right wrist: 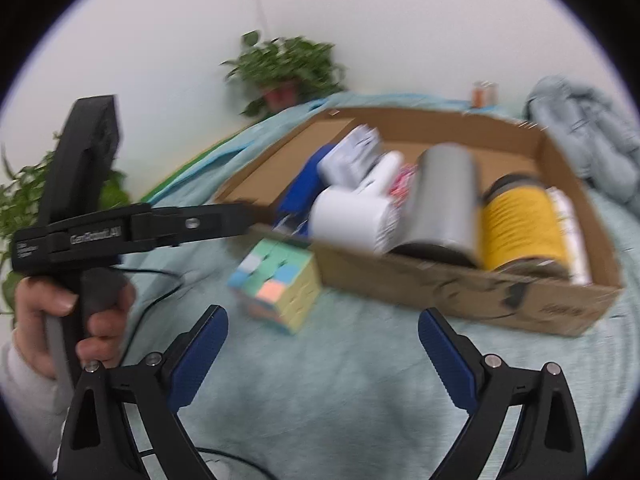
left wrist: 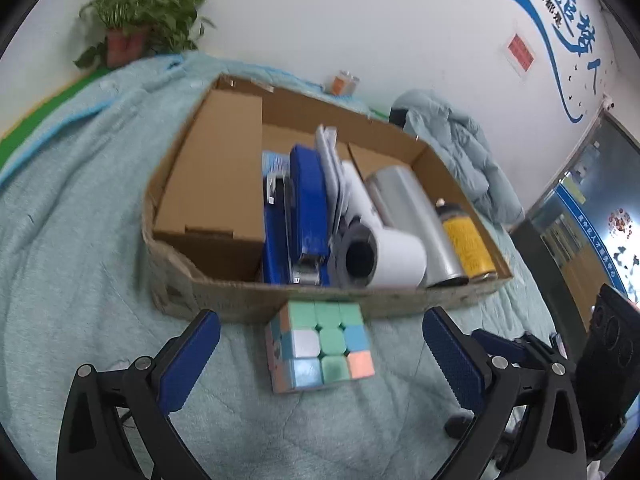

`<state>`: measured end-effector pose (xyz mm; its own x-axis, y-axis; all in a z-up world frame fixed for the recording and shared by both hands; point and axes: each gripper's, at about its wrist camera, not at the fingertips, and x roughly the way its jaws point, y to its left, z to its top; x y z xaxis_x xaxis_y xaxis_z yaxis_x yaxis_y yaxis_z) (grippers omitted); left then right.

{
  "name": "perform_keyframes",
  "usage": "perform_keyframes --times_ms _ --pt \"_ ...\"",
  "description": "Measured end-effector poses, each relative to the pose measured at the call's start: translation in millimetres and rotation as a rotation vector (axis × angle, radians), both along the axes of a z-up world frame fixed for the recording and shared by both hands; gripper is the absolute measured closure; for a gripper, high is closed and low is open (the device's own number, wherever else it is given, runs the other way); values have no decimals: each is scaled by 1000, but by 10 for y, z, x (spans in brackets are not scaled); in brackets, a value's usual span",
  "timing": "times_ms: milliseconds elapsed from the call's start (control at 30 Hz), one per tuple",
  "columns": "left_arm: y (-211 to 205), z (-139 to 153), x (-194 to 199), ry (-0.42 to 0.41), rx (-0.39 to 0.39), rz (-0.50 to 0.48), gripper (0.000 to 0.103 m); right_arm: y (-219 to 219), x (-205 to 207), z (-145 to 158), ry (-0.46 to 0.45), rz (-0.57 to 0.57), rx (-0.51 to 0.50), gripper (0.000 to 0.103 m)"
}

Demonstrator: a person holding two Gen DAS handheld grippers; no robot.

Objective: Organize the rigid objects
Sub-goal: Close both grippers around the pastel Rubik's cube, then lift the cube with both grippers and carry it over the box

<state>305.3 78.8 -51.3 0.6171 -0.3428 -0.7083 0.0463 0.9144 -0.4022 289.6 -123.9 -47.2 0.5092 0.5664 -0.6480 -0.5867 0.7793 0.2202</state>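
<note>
Item: puzzle cube (left wrist: 320, 346), pastel stickers of green, blue, white and peach, lying on my teal blanket (left wrist: 80, 240) just beside the cardboard box (left wrist: 280, 300). My left gripper (left wrist: 320, 356) and right gripper (right wrist: 322, 354) both spread wide, empty.

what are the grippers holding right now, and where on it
Nothing: the left gripper and right gripper are both open; the puzzle cube sits loose on the blanket.
</note>
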Motion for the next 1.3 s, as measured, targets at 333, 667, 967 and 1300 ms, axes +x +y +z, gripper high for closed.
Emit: perform_keyframes --times_ms 333,667,967,1300 --pt "-77 -550 290 152 -80 -92 31 635 84 -389 -20 181 -97 8" --pt "-165 -568 10 162 -132 -128 32 670 210 -512 67 170 -101 41" --pt "-452 -452 -353 118 -61 -108 34 470 -236 -540 16 125 -110 42" --pt "-546 361 -270 -36 -30 -96 34 364 -202 23 -115 106 -54 42"
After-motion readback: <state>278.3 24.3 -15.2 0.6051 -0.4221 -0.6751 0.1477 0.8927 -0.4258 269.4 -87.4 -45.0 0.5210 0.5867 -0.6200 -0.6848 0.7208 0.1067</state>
